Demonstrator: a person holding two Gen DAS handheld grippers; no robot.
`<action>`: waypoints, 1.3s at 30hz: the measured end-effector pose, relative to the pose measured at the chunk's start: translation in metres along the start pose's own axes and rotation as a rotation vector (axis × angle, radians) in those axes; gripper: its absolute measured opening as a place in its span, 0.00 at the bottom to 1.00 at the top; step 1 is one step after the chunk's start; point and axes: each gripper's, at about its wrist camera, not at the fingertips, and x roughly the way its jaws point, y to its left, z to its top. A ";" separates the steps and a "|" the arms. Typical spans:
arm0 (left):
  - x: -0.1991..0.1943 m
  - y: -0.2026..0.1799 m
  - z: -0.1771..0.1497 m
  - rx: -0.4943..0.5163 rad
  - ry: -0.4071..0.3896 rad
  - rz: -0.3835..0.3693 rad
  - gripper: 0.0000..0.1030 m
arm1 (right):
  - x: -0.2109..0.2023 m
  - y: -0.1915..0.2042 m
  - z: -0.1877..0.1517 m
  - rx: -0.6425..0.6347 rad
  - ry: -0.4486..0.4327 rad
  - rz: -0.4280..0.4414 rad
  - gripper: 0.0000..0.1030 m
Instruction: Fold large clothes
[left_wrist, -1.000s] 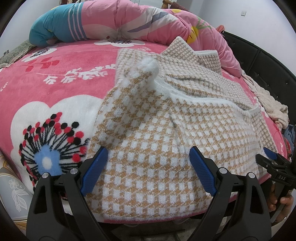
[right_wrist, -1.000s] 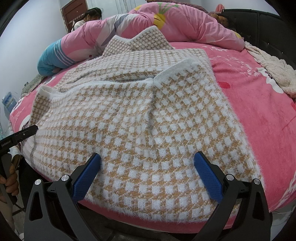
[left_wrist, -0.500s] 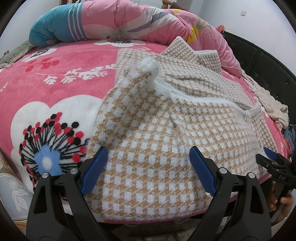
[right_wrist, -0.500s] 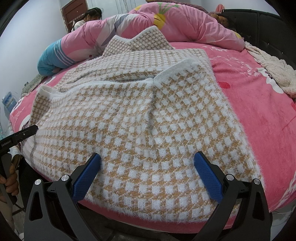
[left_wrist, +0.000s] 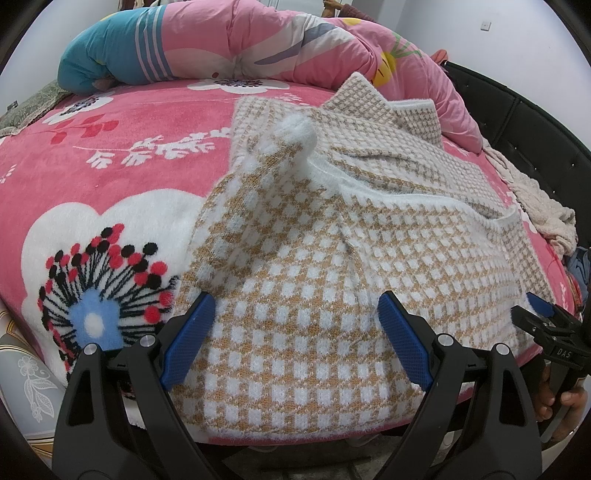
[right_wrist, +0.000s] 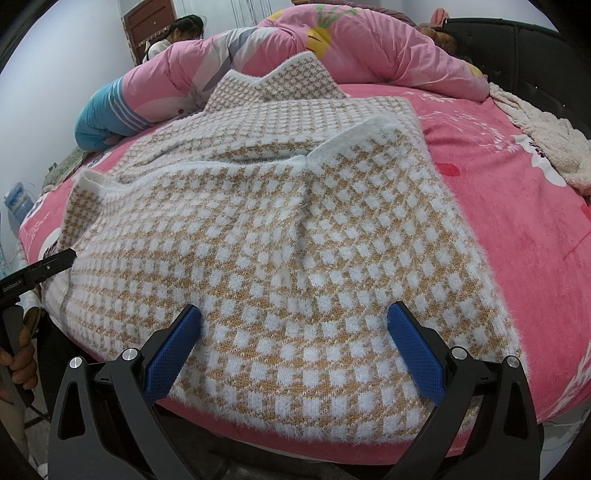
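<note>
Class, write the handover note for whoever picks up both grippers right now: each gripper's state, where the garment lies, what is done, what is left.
Left gripper: open, empty, at the near-left hem.
Right gripper: open, empty, at the near-right hem.
Checked sweater: lying on the pink floral blanket, sleeves already folded in over the body, near hem at the bed's edge.
Left: grip the hem with both grippers and fold it up toward the collar, probably.

The sweater (left_wrist: 314, 280) lies on the blanket (left_wrist: 110, 177) just ahead of both the left gripper (left_wrist: 295, 339) and the right gripper (right_wrist: 295, 347). Beyond it, a rolled quilt (left_wrist: 258, 44) lies across the bed's far side.
</note>
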 end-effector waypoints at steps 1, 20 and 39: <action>0.000 0.000 0.000 0.000 0.000 0.000 0.84 | 0.000 0.000 -0.001 0.000 0.000 0.000 0.95; -0.004 0.002 0.001 -0.010 -0.018 -0.008 0.84 | -0.006 -0.001 -0.006 -0.004 0.003 -0.002 0.95; -0.028 0.013 0.133 0.017 -0.135 -0.100 0.84 | -0.040 -0.001 0.081 -0.091 0.042 0.085 0.94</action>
